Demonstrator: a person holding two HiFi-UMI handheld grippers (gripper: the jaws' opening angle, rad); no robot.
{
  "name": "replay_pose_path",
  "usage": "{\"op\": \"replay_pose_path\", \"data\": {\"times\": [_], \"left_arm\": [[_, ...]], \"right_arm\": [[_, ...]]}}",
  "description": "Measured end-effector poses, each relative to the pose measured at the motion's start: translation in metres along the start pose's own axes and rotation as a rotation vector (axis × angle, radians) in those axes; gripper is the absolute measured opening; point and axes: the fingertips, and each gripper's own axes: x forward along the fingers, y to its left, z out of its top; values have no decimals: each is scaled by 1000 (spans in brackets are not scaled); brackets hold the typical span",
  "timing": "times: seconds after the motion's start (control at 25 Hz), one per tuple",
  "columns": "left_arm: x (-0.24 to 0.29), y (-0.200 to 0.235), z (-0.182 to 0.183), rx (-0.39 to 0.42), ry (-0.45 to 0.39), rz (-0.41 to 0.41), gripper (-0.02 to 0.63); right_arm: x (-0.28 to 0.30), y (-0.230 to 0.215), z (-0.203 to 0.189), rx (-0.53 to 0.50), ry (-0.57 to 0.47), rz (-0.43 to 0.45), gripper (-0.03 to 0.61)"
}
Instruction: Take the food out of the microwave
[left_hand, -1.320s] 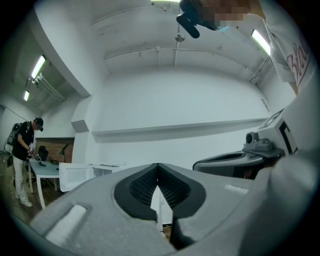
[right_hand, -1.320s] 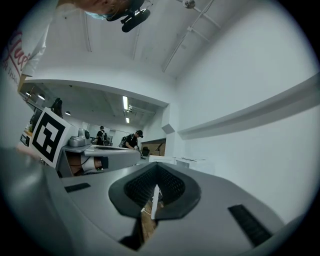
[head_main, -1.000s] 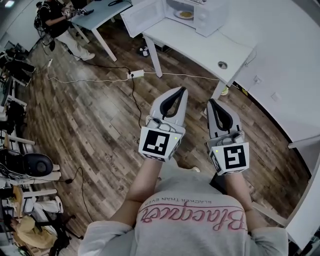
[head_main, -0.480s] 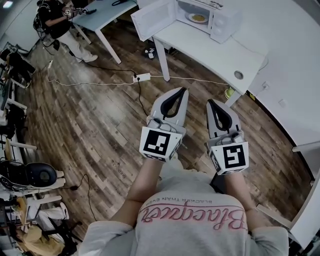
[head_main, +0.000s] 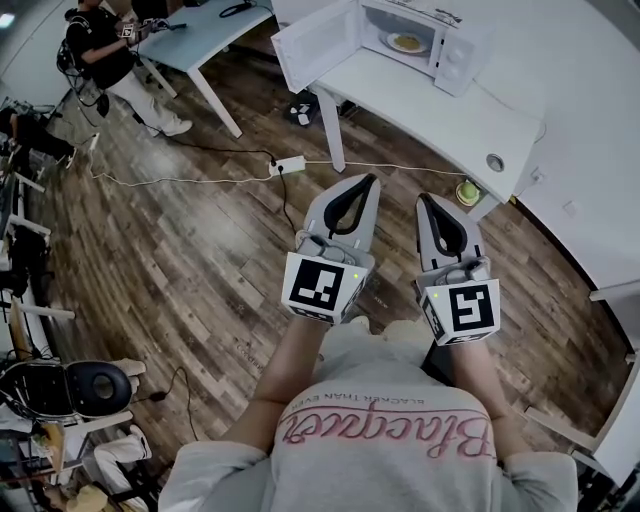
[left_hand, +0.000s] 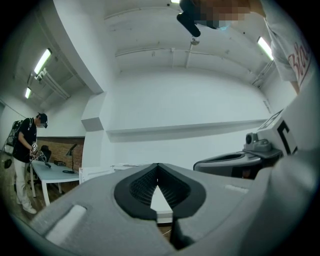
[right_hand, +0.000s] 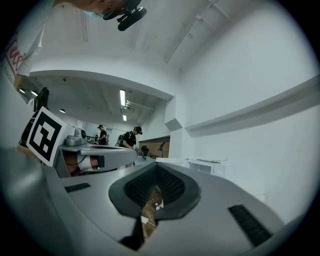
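Observation:
The white microwave (head_main: 440, 45) stands on a white table (head_main: 430, 105) at the top of the head view. Its door (head_main: 312, 42) is swung open to the left. Inside lies a plate of yellowish food (head_main: 406, 42). My left gripper (head_main: 368, 181) and right gripper (head_main: 424, 199) are held side by side over the wooden floor, well short of the table, pointing toward it. Both are shut with nothing between the fingers. In the right gripper view the microwave (right_hand: 206, 165) shows small beyond the closed tips (right_hand: 157, 165). The left gripper (left_hand: 158, 165) looks over its closed tips at the wall.
A power strip (head_main: 291, 162) and cables lie on the floor ahead, by the table leg (head_main: 332, 140). A person in black (head_main: 100, 45) stands at a second table (head_main: 215, 25) at the far left. An office chair (head_main: 92, 384) is at the left edge. A white wall runs along the right.
The table and open microwave have drawn nearer and lower in the head view as both grippers travel toward them together. Both stay shut and empty.

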Motion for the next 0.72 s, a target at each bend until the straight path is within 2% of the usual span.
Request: {"op": "replay_pose_path", "data": {"times": [0.44,0.72], "left_arm": [[12,45,-13,-51,-5,21,5],[36,66,-27,-47,23,9,5]], "right_arm": [[40,11,-13,-11,47,16,11],[75,0,-25,12,54,10,11]]}}
